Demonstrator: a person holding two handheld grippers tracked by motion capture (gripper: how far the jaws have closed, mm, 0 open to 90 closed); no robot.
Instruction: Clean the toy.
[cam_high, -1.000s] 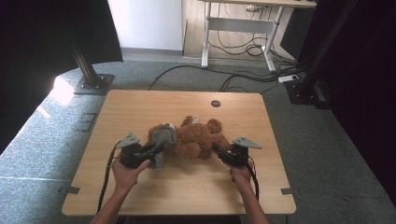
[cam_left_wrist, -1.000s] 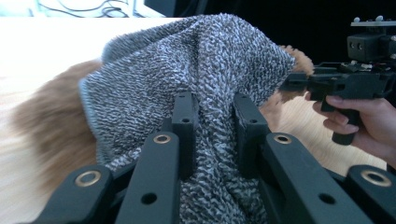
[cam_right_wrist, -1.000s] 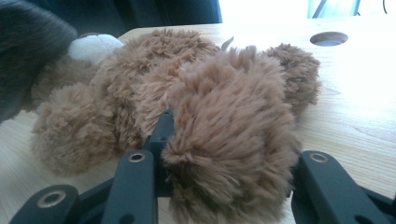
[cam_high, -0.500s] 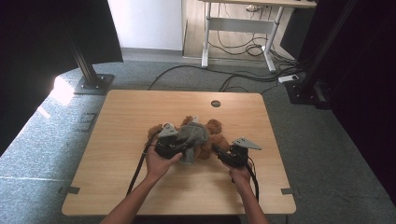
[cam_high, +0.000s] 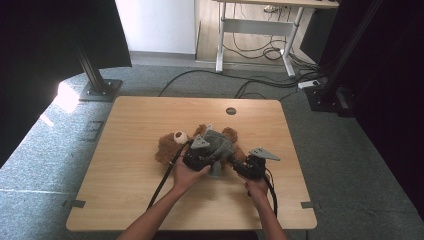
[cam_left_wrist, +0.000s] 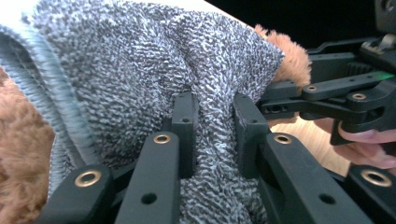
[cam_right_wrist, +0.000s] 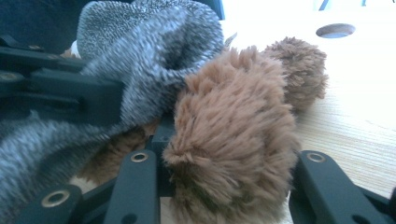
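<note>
A brown teddy bear lies on the wooden table, head to the left. A grey knitted cloth is draped over its body. My left gripper is shut on a fold of this cloth, the fabric pinched between the jaws. My right gripper has one of the bear's furry legs between its jaws. The jaws have just been closing, and they press on the fur. The grey cloth hangs just to the left of that leg.
A round cable hole sits at the table's far edge. Behind the table stand a desk frame and floor cables. A black stand's base rests on the floor at far left. Both forearms reach over the near edge.
My left gripper has carried the grey cloth to the right, from the bear's head end over its body. The right gripper has stayed at the bear's leg.
</note>
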